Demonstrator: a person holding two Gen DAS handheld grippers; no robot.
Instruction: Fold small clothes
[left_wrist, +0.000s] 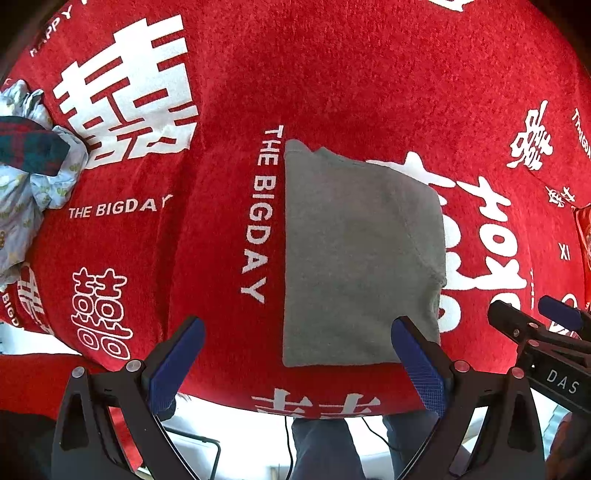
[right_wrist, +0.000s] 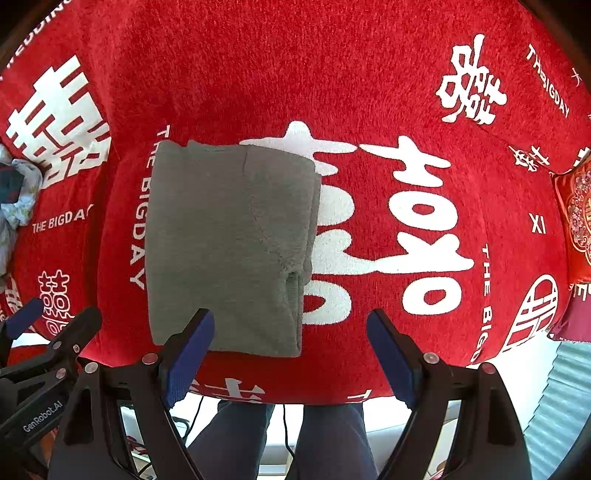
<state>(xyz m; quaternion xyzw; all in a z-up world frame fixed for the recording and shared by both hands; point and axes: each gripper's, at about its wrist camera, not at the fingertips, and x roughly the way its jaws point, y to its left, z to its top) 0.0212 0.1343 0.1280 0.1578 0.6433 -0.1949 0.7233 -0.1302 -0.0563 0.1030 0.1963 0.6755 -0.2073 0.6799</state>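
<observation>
**Grey garment folded on red cloth, both grippers wide open above it**

Seen from above, looking straight down. At far left, near the cloth's edge: a crumpled pile of clothes, pale blue print with a dark green and red plaid piece on top, well apart from everything else. Spread beneath it all: a red cloth with large white characters and the words "THE BIGDAY".

Next to the right, low in the left wrist view: the left gripper, jaws spread wide, blue pads bare, nothing between them, nothing touched. Right pad overlapping the garment's near right corner in the picture only, hovering above it.

In the middle: the folded grey garment, lying flat on the red cloth in a neat upright rectangle, straight left edge just beside the "THE BIGDAY" lettering, layered folds and a seam visible along the right side, near edge close to the cloth's front edge.

Further right: the right gripper, likewise released, jaws wide, empty, left pad over the garment's near edge, right pad over bare red cloth. At far right: a red embroidered cushion. Below the cloth's front edge: a person's legs in dark blue trousers.
</observation>
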